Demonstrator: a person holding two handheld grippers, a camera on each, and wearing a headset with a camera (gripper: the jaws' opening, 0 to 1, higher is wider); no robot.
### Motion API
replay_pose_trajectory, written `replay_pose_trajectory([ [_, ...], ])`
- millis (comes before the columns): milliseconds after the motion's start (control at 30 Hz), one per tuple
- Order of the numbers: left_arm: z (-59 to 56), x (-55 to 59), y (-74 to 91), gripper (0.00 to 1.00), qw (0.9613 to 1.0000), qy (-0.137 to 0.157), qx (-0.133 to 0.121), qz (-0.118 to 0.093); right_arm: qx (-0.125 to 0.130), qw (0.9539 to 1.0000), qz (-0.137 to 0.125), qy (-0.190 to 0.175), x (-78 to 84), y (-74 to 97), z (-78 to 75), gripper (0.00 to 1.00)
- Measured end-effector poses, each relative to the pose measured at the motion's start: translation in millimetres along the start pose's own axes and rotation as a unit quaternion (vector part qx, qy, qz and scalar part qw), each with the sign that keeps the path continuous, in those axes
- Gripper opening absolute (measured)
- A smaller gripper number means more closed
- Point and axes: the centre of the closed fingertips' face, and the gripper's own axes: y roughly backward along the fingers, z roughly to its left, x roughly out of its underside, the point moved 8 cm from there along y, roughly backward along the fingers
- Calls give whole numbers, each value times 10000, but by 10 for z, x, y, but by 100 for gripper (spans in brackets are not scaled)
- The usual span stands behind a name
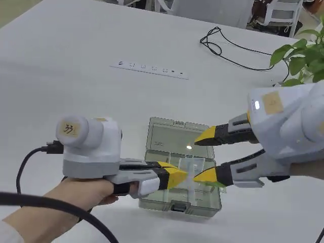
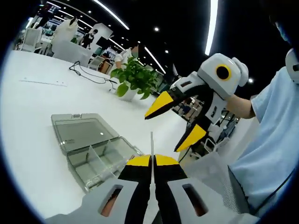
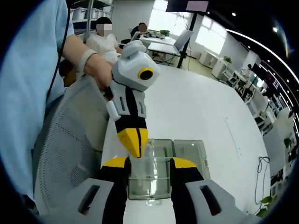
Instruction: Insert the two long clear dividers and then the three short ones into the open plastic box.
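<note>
L gripper (image 1: pixel 182 177) clamped on clear divider (image 2: pixel 152 142); R gripper (image 1: pixel 206 156) jaws wide apart, holding nothing.
Divider sits over open plastic box (image 1: pixel 152 201) on white table (image 1: pixel 76 61), btwn R jaws in right gripper view. Box lid (image 1: pixel 169 132) lies flat behind.

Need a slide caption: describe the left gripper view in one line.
Left gripper, fingers shut on a clear divider held edge-on, faces the open right gripper near the open plastic box.
</note>
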Motion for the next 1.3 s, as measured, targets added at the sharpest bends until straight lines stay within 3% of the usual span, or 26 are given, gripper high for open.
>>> replay_pose_trajectory([
  [167, -44, 9, 11, 0, 9981, -541, 196, 216, -267, 9994, 106, -166, 42, 26, -36, 28],
  [333, -89, 43, 12, 0, 9928, -1029, 343, 504, -625, 9975, 86, -305, 41, 14, 31, 19],
  [433, -123, 70, 7, 0, 9861, -1428, 427, 729, -793, 9963, 172, -282, 27, -7, 97, 15],
  [567, -174, 99, -13, 0, 9804, -1705, 495, 859, -1036, 9939, 283, -248, 20, -28, 169, 11],
  [667, -177, 112, -24, 0, 9789, -1777, 482, 888, -1222, 9915, 395, -196, 54, -53, 214, 9],
  [1000, -193, 94, -24, 0, 9709, -2137, 530, 943, -1441, 9879, 554, -138, 74, -92, 234, 6],
  [1300, -200, 87, -24, 0, 9691, -2186, 581, 987, -1503, 9866, 626, 98, 60, -116, 247, 3],
])
